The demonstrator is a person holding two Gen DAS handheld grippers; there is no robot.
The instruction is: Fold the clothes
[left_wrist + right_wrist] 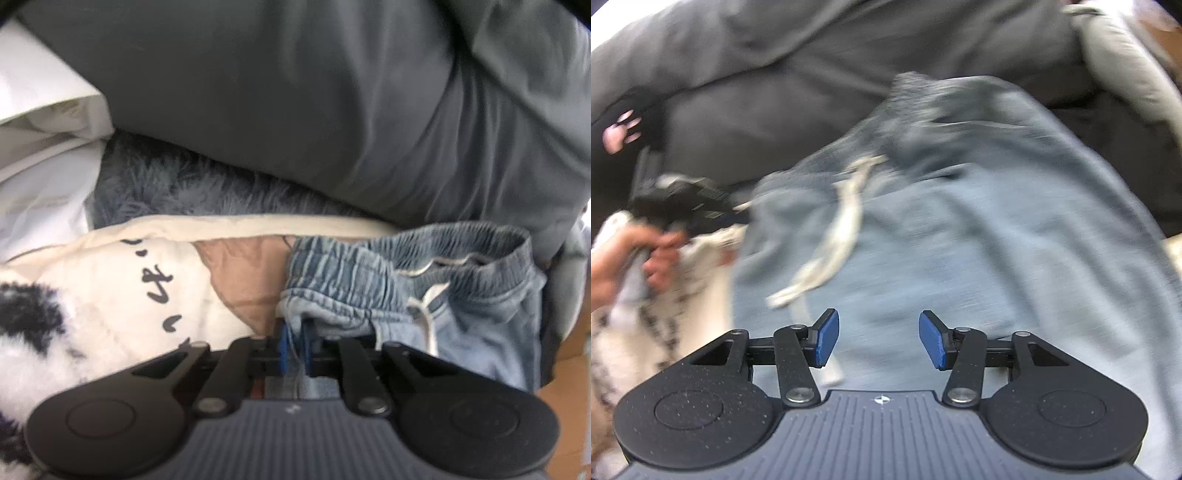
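Grey bedding point(295, 92) fills the upper part of both views, a big dark quilt that lies bunched behind the denim shorts point(461, 295), the landmark for everything else.

From the left wrist the shorts show only as a crumpled end: the gathered elastic waistband point(461, 247) arches up just below the quilt, with a white drawstring point(428, 314) hanging inside it. Left of the shorts lies a cream cloth with dark lettering point(159, 280), and between the two a tan patch point(243, 280) that I cannot identify. Above the cream cloth, left of the waistband, sits a blue-grey fluffy blanket point(166, 184), and farther left white sheets point(44, 147). A white fleece with dark spots point(33, 332) lies at the far left.

The right wrist view, heavily blurred, shows what the other does not: the shorts spread wide across the middle of the quilt, the drawstring trailing loose over the fabric. At the shorts' left edge a bare hand point(639, 254) grips the handle of the left gripper point(293, 347), beside a cream patterned cloth.

That left gripper is clamped on the hem of the shorts' waistband, its blue pads point(283, 345) squeezed together with denim between them. The right gripper point(879, 339) hangs over the flat denim, its blue pads point(827, 338) well apart with nothing between them.
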